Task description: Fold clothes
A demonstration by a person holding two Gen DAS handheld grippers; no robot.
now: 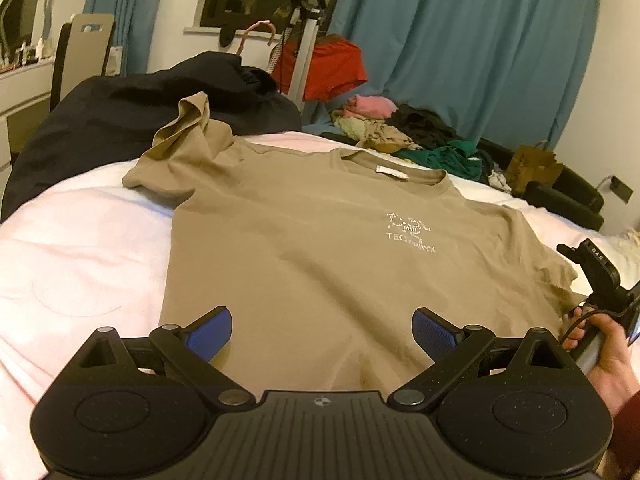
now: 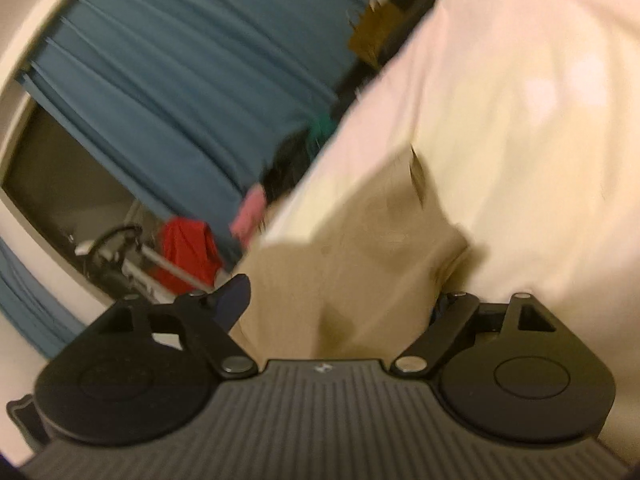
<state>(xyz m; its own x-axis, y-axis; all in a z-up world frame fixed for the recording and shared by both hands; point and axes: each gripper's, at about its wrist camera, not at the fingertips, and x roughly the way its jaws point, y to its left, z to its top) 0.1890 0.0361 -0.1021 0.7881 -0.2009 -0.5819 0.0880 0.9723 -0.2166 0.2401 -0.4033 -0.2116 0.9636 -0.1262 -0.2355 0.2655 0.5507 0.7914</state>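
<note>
Pale pink bedding [image 1: 80, 248] carries a tan short-sleeved T-shirt [image 1: 320, 248], spread flat. Left gripper [image 1: 322, 330] is held wide above its hem; right gripper [image 2: 340, 296] is spread wide around tan cloth.

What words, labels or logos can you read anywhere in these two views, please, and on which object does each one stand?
"DAS": on the black housing of the right gripper, seen from the left wrist view.
"TEC...RYX" (middle letters unclear): white print under a small logo on the chest of the tan T-shirt.
White neck label inside the T-shirt collar: too small to read.
Brown paper bag: no marking is legible.
Right wrist view: motion-blurred, nothing readable.
</note>
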